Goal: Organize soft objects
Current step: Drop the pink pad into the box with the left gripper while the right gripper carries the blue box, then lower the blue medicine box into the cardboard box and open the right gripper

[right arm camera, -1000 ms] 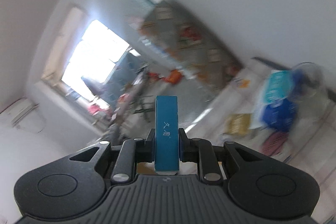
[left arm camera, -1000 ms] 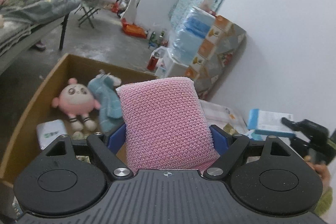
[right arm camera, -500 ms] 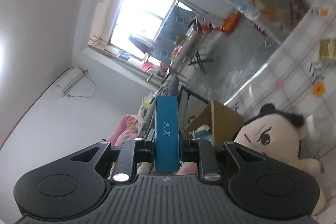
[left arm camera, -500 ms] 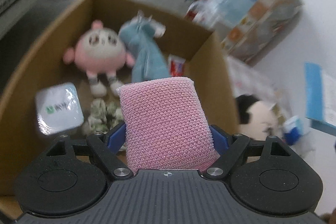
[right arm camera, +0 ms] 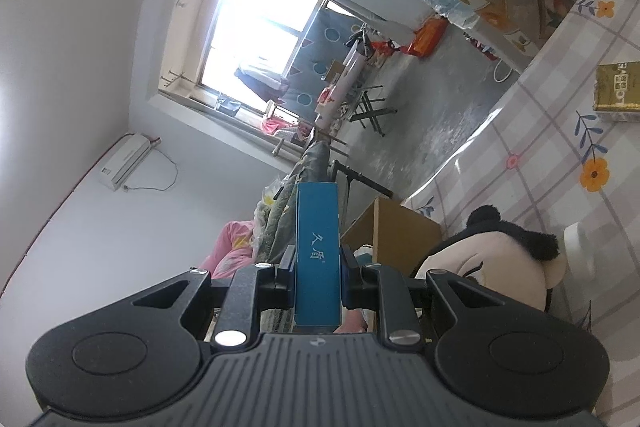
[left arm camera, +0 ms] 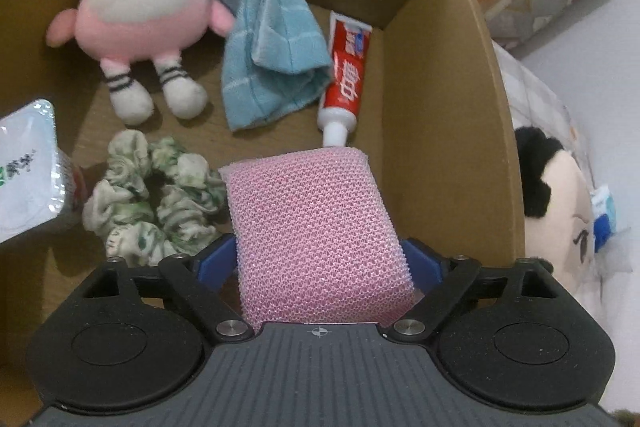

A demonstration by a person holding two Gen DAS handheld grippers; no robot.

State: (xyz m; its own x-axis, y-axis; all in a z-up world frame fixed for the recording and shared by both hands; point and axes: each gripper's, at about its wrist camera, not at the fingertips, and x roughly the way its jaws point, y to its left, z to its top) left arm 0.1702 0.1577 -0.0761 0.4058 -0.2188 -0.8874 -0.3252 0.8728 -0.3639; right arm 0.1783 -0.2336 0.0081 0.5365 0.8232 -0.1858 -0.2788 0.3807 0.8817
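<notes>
Left claw (left arm camera: 320, 263) opening, pink mesh sponge (left arm camera: 316, 239) between its jaws, above the cardboard box (left arm camera: 448, 131); scrunchie (left arm camera: 152, 199) just beside. Right claw (right arm camera: 318, 279) clamped on a blue box (right arm camera: 318, 259); black-haired plush doll (right arm camera: 500, 255) alongside.

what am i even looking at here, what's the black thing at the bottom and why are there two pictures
The black shape is a hand-held two-finger tool; a person holds one in each hand, with a camera on each looking along its fingers. So one picture per hand.

The left tool points down into a cardboard box. Its jaws are opening around a pink mesh sponge. In the box lie a pink plush toy, a blue towel, a toothpaste tube, a scrunchie and a white packet.

The right tool grips a thin blue box. A black-haired doll lies outside the cardboard box.
</notes>
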